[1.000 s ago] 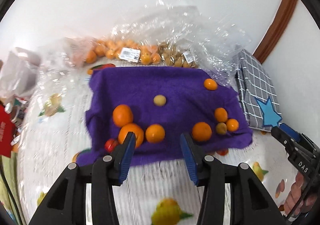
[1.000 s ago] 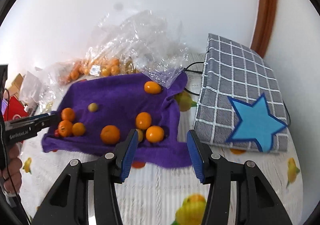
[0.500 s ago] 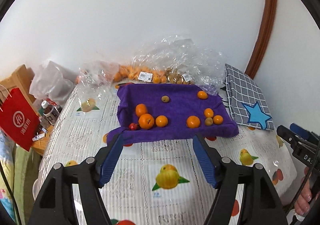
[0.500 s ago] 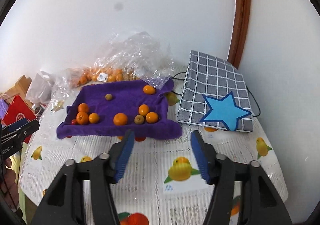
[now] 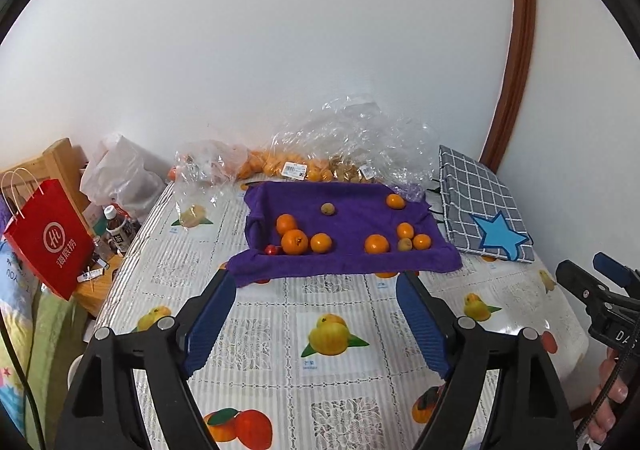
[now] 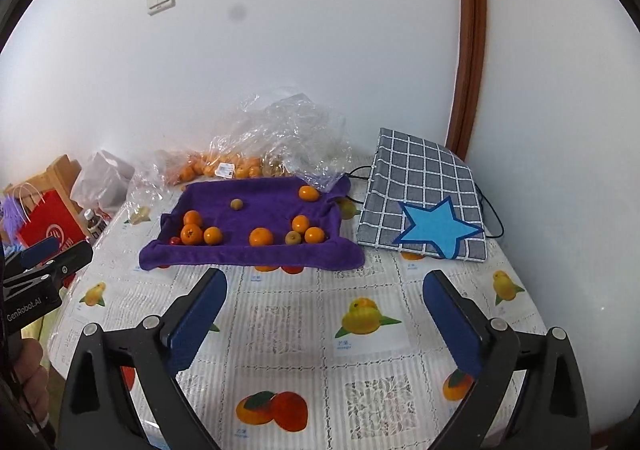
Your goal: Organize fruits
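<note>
Two grippers hang over the fruit-print tablecloth (image 5: pixel 280 370), both empty and spread wide.

Left gripper (image 5: pixel 316 282) and right gripper (image 6: pixel 324 282) have just been opening, with nothing between the blue pads of either. Well ahead of them lies a purple towel (image 5: pixel 352 262) carrying loose oranges (image 5: pixel 295 242), two small yellowish fruits (image 5: pixel 328 208) and a red one (image 5: pixel 272 249) at its left edge. Behind it sit clear plastic bags (image 5: pixel 360 138) of more fruit; a grey checked bag (image 6: pixel 420 186) with a blue star rests to the right.
</note>
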